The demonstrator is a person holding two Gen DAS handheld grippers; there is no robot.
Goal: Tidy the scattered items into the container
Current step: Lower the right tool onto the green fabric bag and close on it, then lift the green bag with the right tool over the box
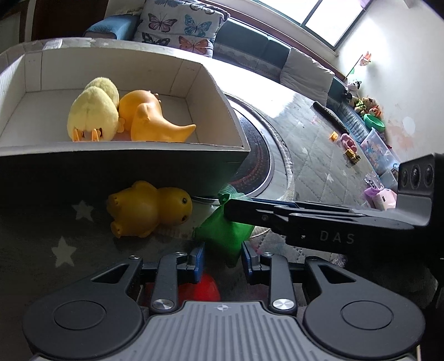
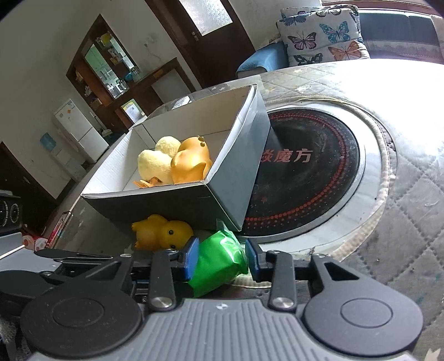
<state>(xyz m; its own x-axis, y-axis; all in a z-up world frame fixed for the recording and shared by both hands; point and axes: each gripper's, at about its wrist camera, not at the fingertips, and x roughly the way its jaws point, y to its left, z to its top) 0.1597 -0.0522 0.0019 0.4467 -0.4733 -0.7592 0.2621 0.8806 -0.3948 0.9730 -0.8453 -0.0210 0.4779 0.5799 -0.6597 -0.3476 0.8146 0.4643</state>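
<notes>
A grey cardboard box (image 1: 125, 158) (image 2: 155, 202) holds a yellow plush chick (image 1: 93, 111) (image 2: 155, 163) and an orange rubber duck (image 1: 149, 116) (image 2: 191, 161). A second orange duck (image 1: 149, 208) (image 2: 163, 232) lies on the table in front of the box. My right gripper (image 2: 222, 258) is shut on a green packet (image 2: 219, 261) (image 1: 222, 230) beside that duck; its fingers (image 1: 249, 208) reach in from the right in the left wrist view. My left gripper (image 1: 222, 261) is open just below the packet. A red ball (image 1: 201, 288) lies under it.
A round black cooktop (image 2: 310, 172) (image 1: 255, 155) is set into the quilted table cover right of the box. A butterfly cushion (image 1: 180, 25) (image 2: 322, 36) and sofa lie behind. Toys (image 1: 366, 108) line the far wall on the right.
</notes>
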